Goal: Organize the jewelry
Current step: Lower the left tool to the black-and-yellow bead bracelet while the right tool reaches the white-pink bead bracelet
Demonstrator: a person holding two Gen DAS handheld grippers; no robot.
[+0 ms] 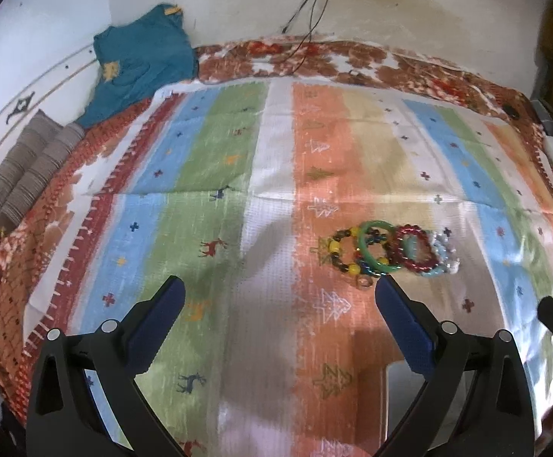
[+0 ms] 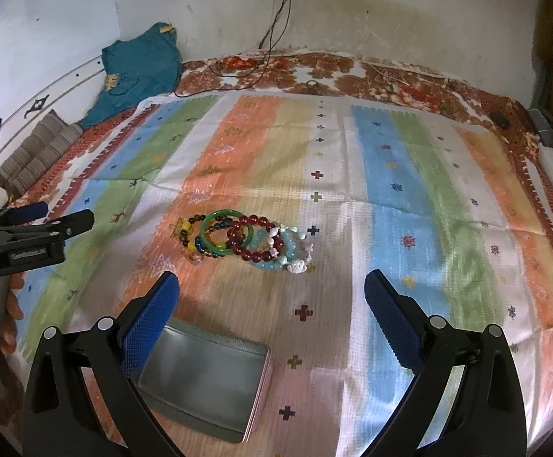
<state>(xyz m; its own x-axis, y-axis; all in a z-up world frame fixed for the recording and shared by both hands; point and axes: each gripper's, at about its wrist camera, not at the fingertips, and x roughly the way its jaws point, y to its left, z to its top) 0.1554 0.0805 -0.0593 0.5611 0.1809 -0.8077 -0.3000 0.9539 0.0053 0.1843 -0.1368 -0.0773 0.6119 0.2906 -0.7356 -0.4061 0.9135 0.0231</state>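
Observation:
Several bracelets lie overlapping in a row on the striped cloth (image 2: 352,304): a multicolour beaded one (image 2: 185,233), a green bangle (image 2: 227,212), a dark red beaded one (image 2: 265,256), a pale blue one (image 2: 293,245) and a white charm one (image 2: 299,266). An open metal tin (image 2: 204,381) sits nearer than them, just right of my right gripper's left finger. My right gripper (image 2: 272,282) is open and empty, a short way before the row. My left gripper (image 1: 280,285) is open too, with the green bangle (image 1: 377,224) and red bracelet (image 1: 409,230) just beyond its right fingertip.
A teal garment (image 2: 139,64) and a striped folded cloth (image 2: 36,152) lie at the back left by the wall. Cables (image 2: 276,19) hang from a socket onto the floral bedspread (image 2: 333,64). A hand (image 2: 10,312) holds the left gripper (image 2: 67,215) at the left edge.

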